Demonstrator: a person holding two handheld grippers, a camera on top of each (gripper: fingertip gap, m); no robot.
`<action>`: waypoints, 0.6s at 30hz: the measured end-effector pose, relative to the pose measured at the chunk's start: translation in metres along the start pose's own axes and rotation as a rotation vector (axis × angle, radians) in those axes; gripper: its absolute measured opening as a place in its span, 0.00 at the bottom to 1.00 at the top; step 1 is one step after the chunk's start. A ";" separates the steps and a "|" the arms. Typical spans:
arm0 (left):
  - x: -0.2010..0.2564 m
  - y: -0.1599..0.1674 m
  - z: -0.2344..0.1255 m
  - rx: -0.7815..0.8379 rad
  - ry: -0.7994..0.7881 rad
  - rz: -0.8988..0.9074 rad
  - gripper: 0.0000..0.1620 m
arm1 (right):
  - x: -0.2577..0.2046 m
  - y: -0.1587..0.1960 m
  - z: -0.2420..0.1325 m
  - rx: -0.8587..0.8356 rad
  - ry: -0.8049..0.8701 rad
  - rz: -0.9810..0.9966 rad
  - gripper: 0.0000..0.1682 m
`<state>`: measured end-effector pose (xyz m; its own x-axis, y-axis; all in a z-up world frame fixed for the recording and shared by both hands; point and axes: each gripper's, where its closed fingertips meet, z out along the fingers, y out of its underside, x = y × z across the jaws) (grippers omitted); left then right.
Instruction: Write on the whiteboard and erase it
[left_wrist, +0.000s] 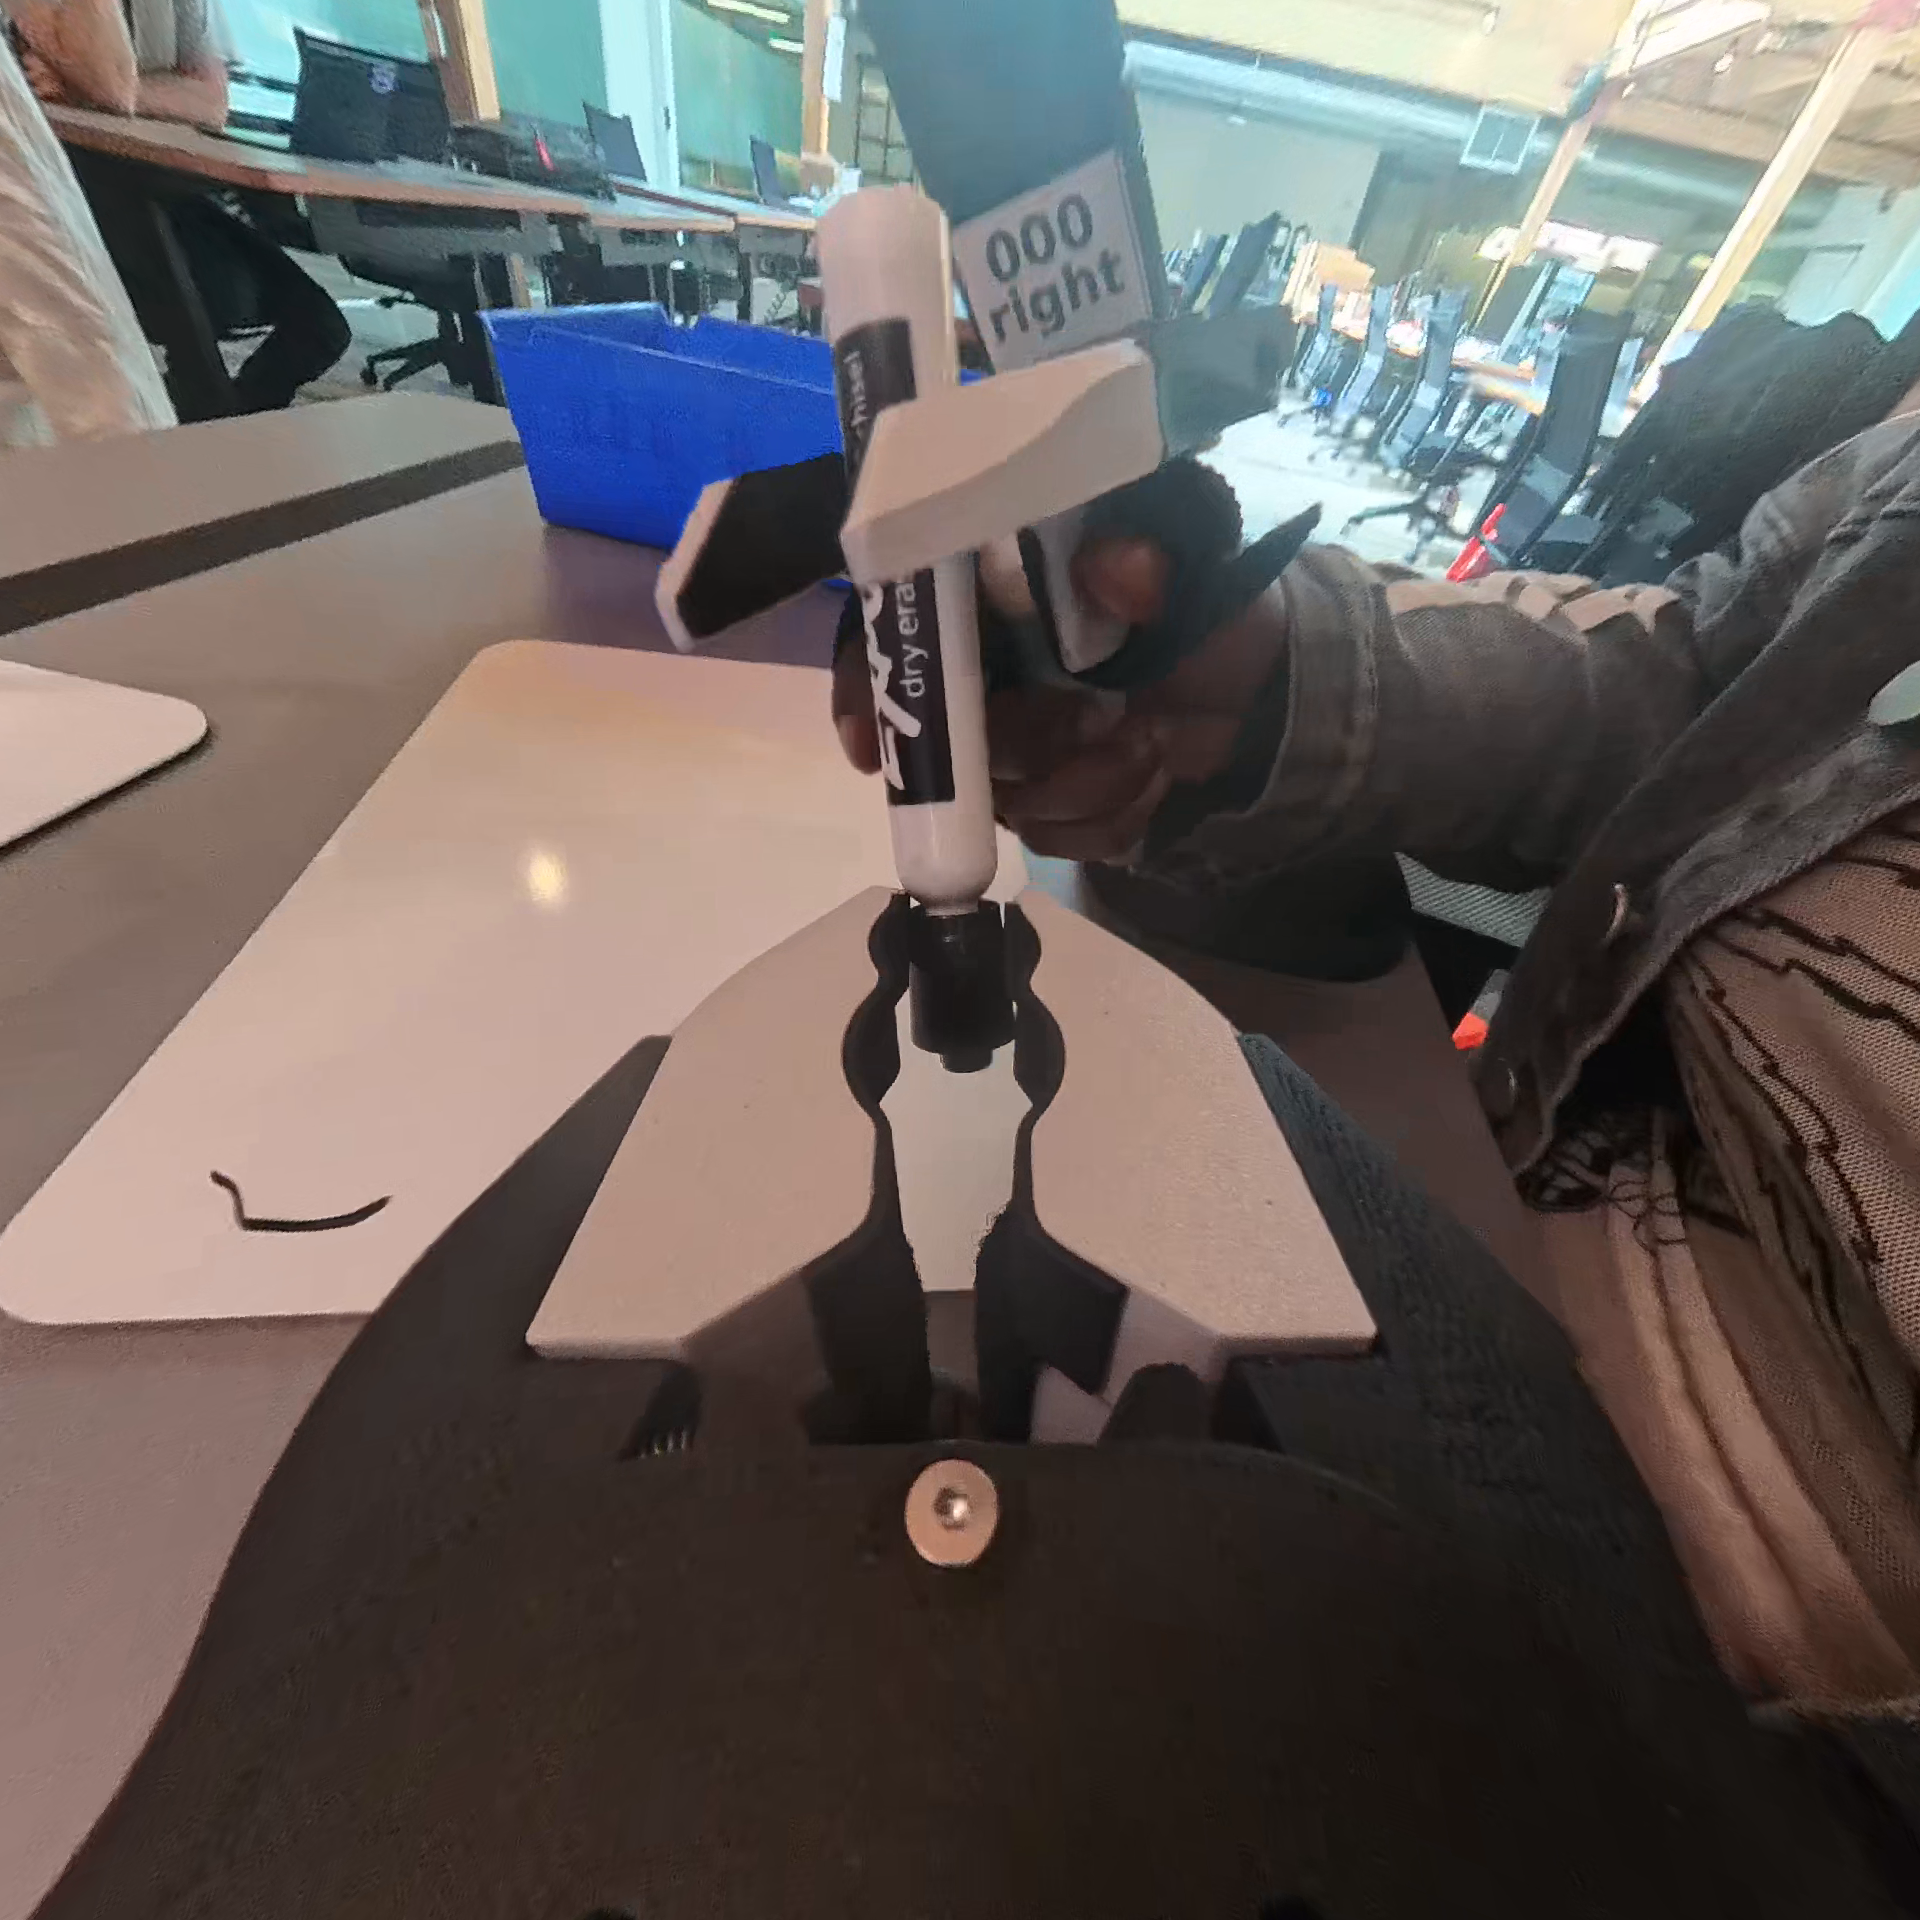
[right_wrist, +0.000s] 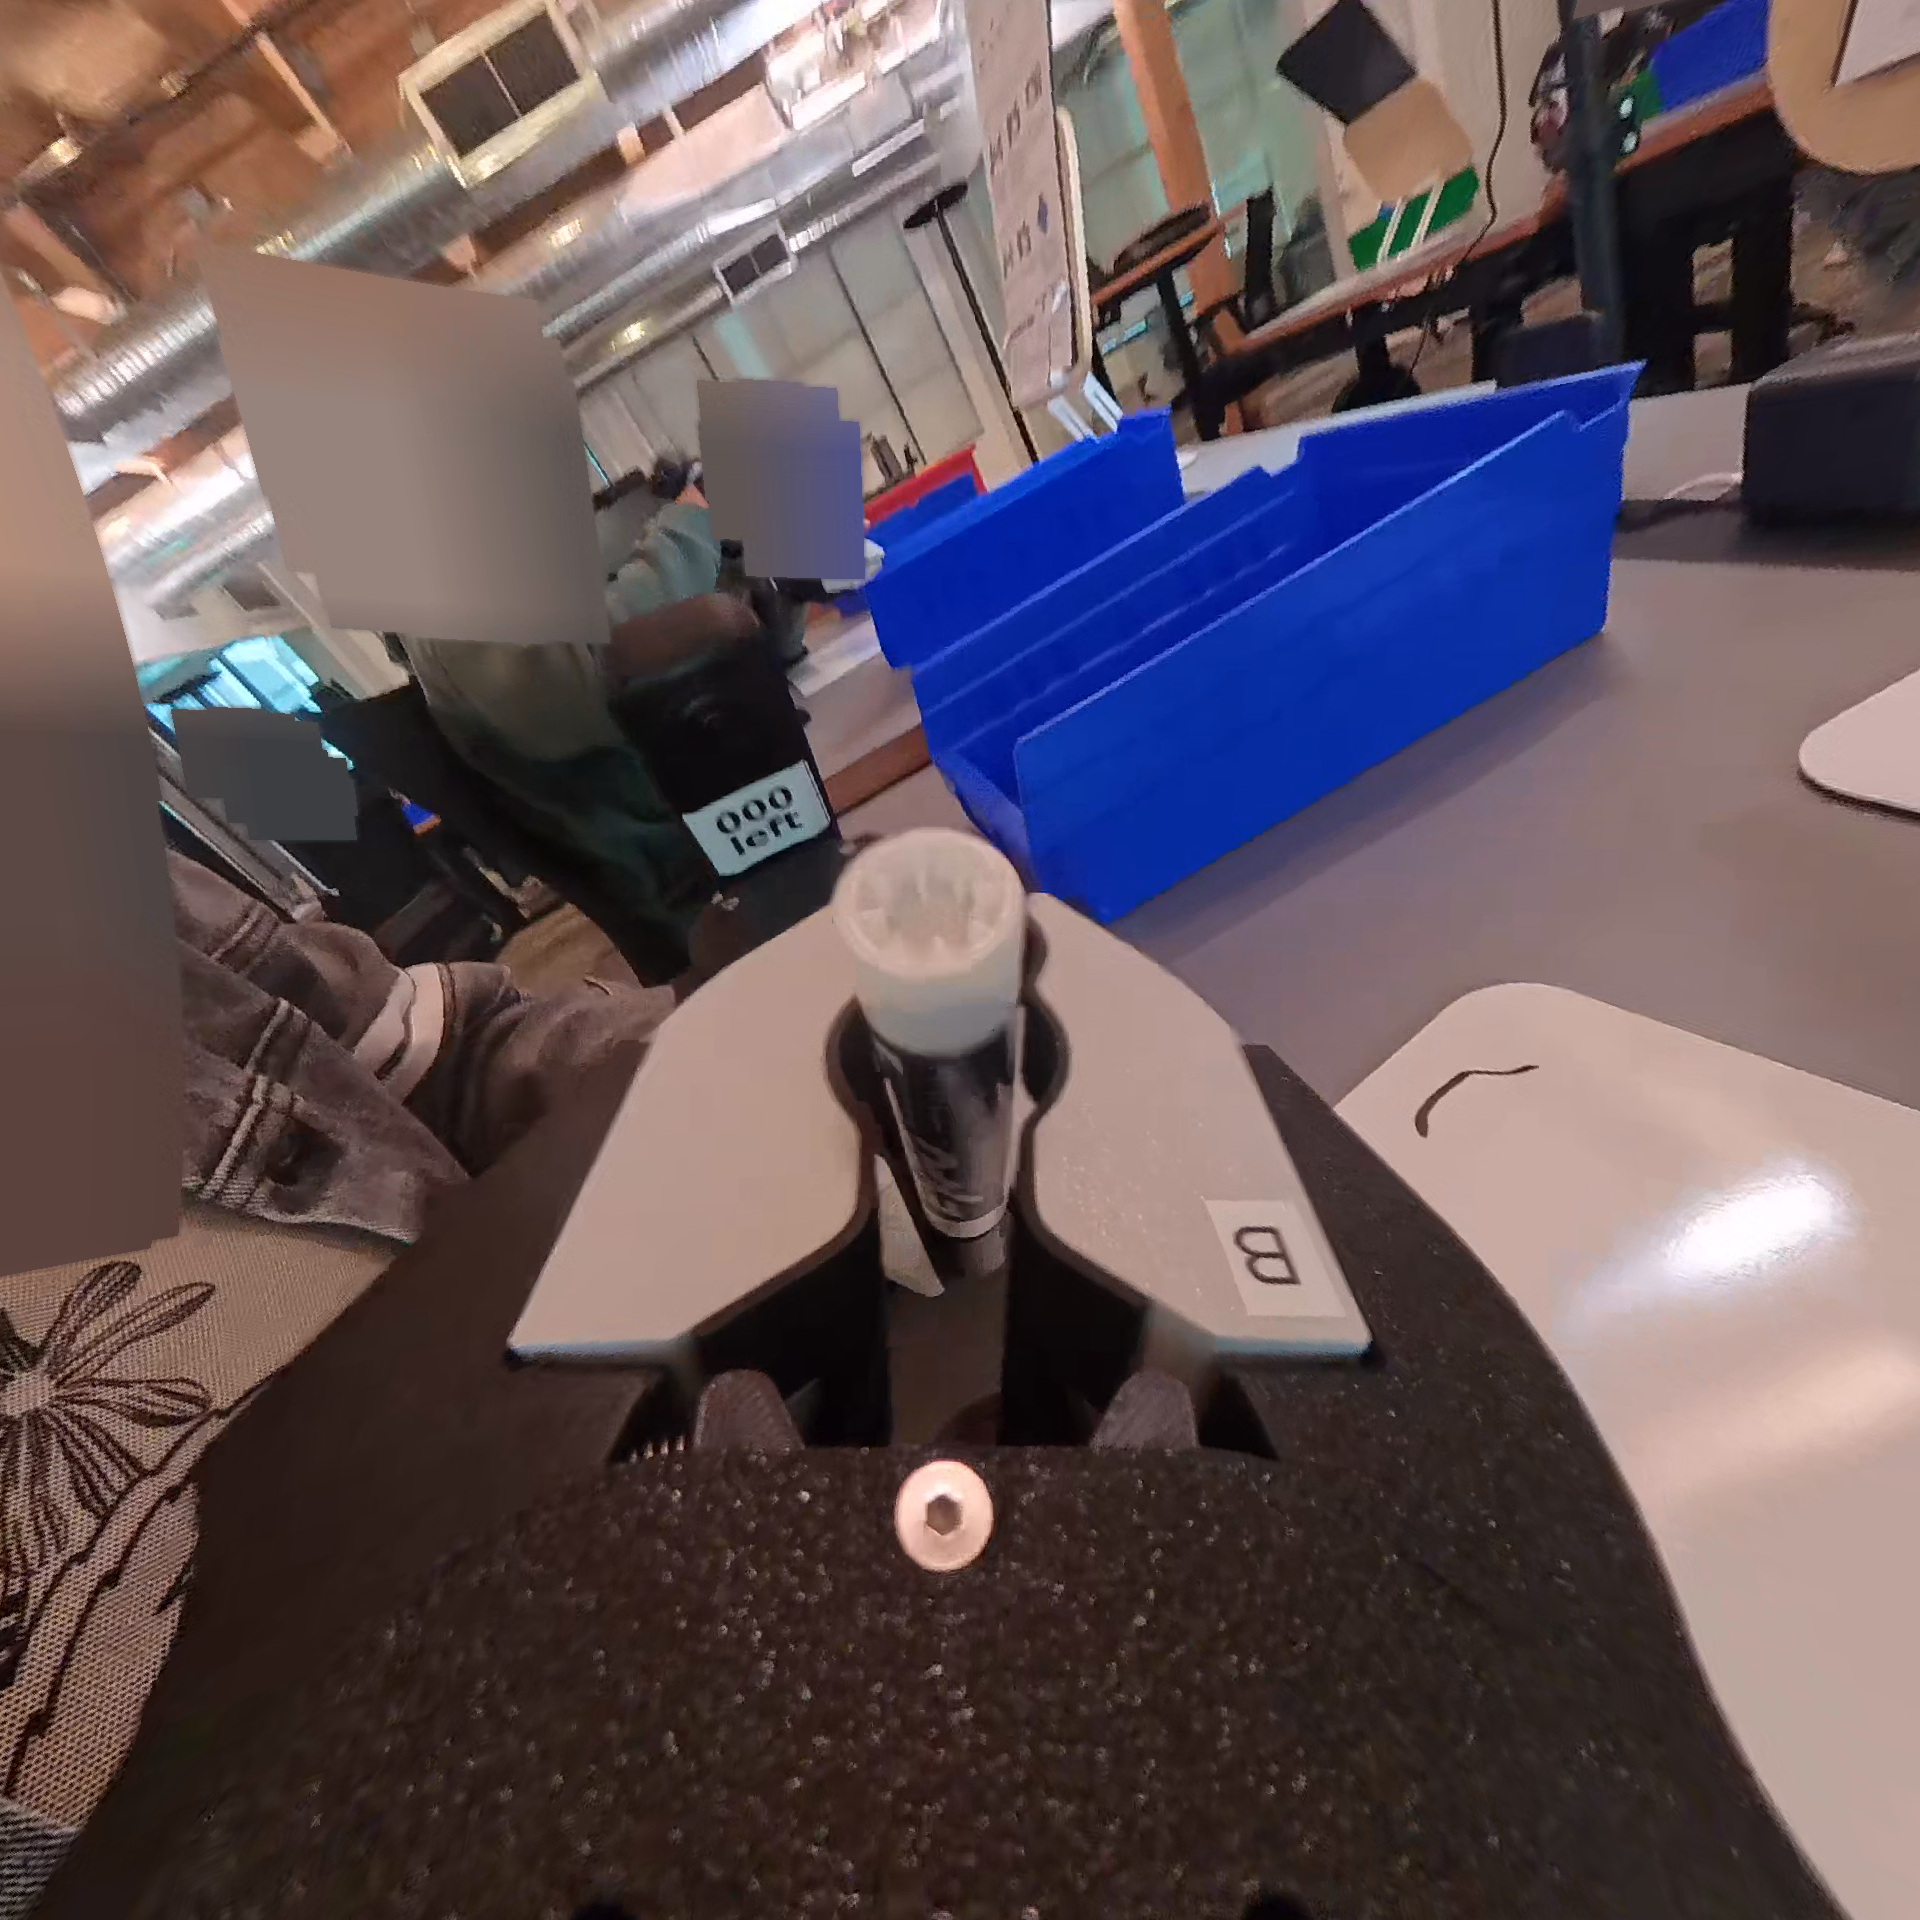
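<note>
My right gripper (right_wrist: 940, 1049) is clamping a dry-erase marker (left_wrist: 914, 582) by its barrel, holding it nearly upright above the whiteboard (left_wrist: 499, 935). My left gripper (left_wrist: 954, 982) is closing its jaws on the marker's black cap (left_wrist: 951, 997) at the lower end. The whiteboard is lying flat on the grey table (left_wrist: 208, 520), bearing one short black stroke (left_wrist: 296, 1210). A blue bin (right_wrist: 1299, 644) is sitting beyond it.

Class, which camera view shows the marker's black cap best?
The left wrist view: the cap sits in plain sight between the left gripper fingers. In the right wrist view the marker points its rear end at the camera, hiding the cap.
</note>
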<state>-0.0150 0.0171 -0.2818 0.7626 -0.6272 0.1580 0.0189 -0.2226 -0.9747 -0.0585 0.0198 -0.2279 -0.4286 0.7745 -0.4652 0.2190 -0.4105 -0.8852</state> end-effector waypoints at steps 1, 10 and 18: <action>-0.002 0.001 0.000 -0.018 -0.010 0.019 0.10 | 0.001 0.002 0.001 -0.022 0.014 -0.014 0.23; -0.008 0.009 -0.001 -0.082 -0.033 -0.017 0.19 | 0.002 0.004 0.013 -0.006 0.011 -0.056 0.09; -0.010 0.029 0.002 -0.195 -0.065 0.012 0.12 | 0.014 0.023 0.016 -0.057 0.051 -0.049 0.08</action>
<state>-0.0203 0.0183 -0.3121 0.8021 -0.5828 0.1302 -0.1110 -0.3597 -0.9264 -0.0739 0.0134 -0.2544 -0.3953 0.8171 -0.4197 0.2486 -0.3447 -0.9052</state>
